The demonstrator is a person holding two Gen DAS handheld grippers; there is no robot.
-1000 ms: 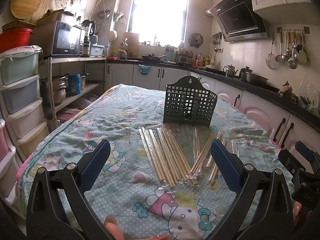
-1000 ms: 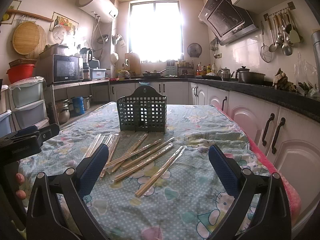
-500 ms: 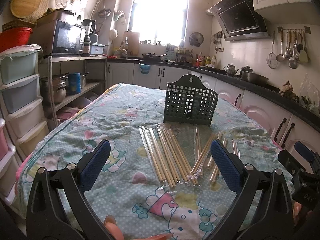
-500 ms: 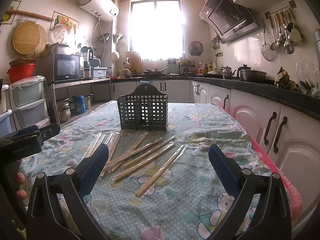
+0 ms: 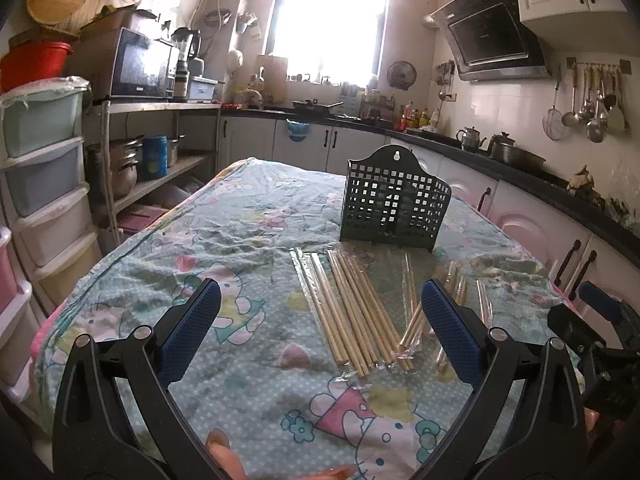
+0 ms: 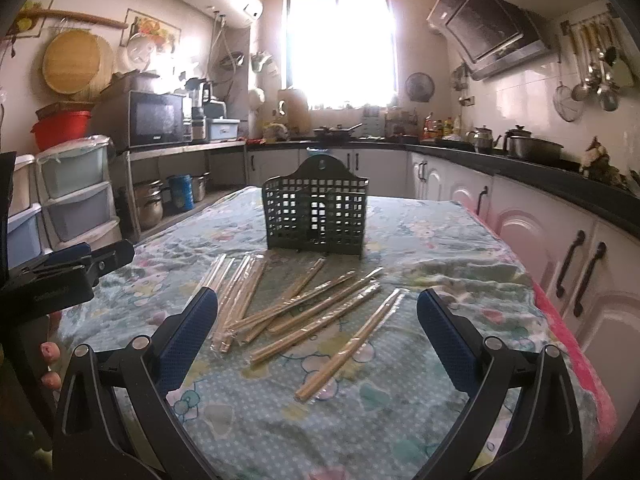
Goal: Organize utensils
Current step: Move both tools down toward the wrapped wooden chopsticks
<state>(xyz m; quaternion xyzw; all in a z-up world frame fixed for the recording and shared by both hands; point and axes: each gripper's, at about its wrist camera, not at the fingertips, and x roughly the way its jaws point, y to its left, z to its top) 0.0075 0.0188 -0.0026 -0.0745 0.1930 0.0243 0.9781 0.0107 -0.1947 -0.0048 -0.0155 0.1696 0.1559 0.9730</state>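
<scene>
Surface (image 5: 132, 280): a cartoon-print cloth covers it and fills your view; everything for the task lies on it.

Basket (image 5: 394, 200): black grid utensil holder, upright, at 12 o'clock from both tools, well beyond the chopsticks. Nothing shows standing up out of it; you cannot see down inside from here.

Chopsticks (image 5: 352, 308): wrapped pairs in clear sleeves, lying flat between you and the basket. In the left view a neat row runs from 12 toward 1 o'clock, with a looser, crossed bunch further right, partly behind your right finger. In the right view they fan out, and one pair (image 6: 352, 340) lies apart at about 12 to 1 o'clock, nearest that tool.

Left tool (image 5: 320, 328): spread wide, nothing between the pads, held above the near part of the surface, clear of the chopsticks.

Right tool (image 6: 316, 326): likewise spread wide and holding nothing, short of the pile.

Step in hand, by judgement: the start of the job, the approach to a first pick; no pair is lifted yet.

Next move, by judgement: bring one tool down over a single pair, close across its middle, lift, tip it upright and drop it into the basket. The lone pair is your easiest first grab. Sleeves look slippery, so a pair could slide.
</scene>
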